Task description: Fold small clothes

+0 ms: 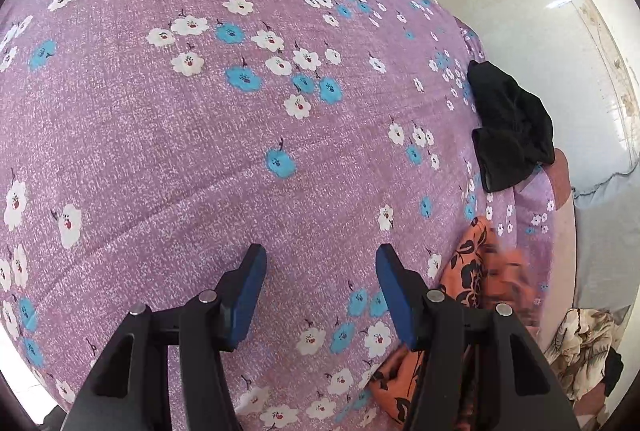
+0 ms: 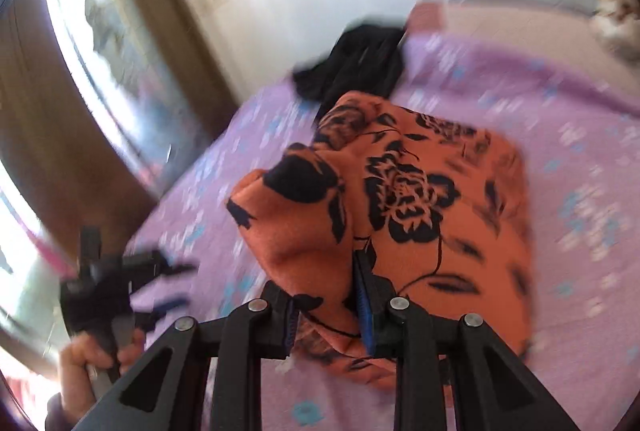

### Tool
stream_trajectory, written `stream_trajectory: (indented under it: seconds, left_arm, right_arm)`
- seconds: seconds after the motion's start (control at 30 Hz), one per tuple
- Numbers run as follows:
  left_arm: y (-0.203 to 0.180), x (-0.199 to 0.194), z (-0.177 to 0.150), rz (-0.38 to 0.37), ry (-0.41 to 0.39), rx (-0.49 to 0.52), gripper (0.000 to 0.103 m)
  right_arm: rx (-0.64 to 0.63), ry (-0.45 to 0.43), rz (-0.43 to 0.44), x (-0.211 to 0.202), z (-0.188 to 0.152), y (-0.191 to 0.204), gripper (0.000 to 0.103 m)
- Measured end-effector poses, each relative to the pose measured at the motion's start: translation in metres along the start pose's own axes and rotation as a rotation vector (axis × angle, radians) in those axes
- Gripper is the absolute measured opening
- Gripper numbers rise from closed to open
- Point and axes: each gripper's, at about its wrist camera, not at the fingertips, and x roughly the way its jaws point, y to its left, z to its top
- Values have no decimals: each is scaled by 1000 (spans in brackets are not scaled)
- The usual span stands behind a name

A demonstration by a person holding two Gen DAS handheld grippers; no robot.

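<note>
bed (image 1: 160, 135): purple floral sheet | on it: black garment (image 1: 508, 127); orange cloth (image 2: 420, 191)

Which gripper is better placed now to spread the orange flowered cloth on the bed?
Right. The right gripper already pinches the orange cloth; the left gripper is open over bare bedsheet.

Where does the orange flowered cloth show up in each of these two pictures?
Left wrist view: orange cloth at lower right, partly behind a finger.
Right wrist view: orange cloth in the centre, clamped in the right hand-held gripper.
Shared landmark: black garment at the bed's edge.
</note>
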Motion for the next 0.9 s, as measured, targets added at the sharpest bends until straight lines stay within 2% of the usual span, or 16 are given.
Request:
stream_trajectory:
  seconds: [0.03,0.07,0.13,0.17,0.2,0.23,0.27,0.33,0.4,0.5,0.6,0.7,0.77,0.8,0.87,0.9]
  left_arm:
    - [-2,1,0,9,-4,11,58]
    - [-4,1,0,14,-3,23,58]
    - [-7,3,-1,4,4,34,58]
    - [-8,3,-1,1,5,39,58]
    - [-8,2,-1,-5,6,42,58]
    - [-10,2,-1,-14,5,45,58]
    - [-12,1,-1,-24,3,50,58]
    - [-18,-1,-3,-52,-3,72,58]
    - [-25,-6,-5,-106,-9,104,58]
    - [-43,-17,-12,-232,-18,188,61]
    - [-72,-25,-30,-343,3,321,62]
    - [-105,-28,-62,-407,51,499,62]
    - [-125,-23,-87,-349,66,631,66]
    - [-130,-12,-97,-265,84,678,71]
    - [-129,25,-109,-39,170,717,72]
    - [-120,43,-109,13,230,681,79]
  right_arm:
    - [6,66,6,19,-8,2,35]
    - [2,86,-7,30,-15,2,36]
    - [-2,31,23,22,-19,0,43]
    - [14,30,78,17,-18,-4,51]
    - [32,37,143,11,-18,-8,68]
    - [47,52,206,5,-14,-10,78]
    - [55,69,243,2,-11,-12,80]
    - [66,73,299,-10,-4,-18,80]
    - [89,12,314,-32,-5,-30,80]
    - [158,-101,292,-68,-12,-55,79]
    - [230,-159,189,-86,-9,-83,65]
    - [325,-121,168,-77,-13,-110,51]
    - [348,-42,162,-56,-26,-122,45]
    - [342,-31,155,-49,-34,-126,41]
    - [317,-49,160,-51,-37,-127,37]
    - [315,-34,162,-51,-35,-127,37]
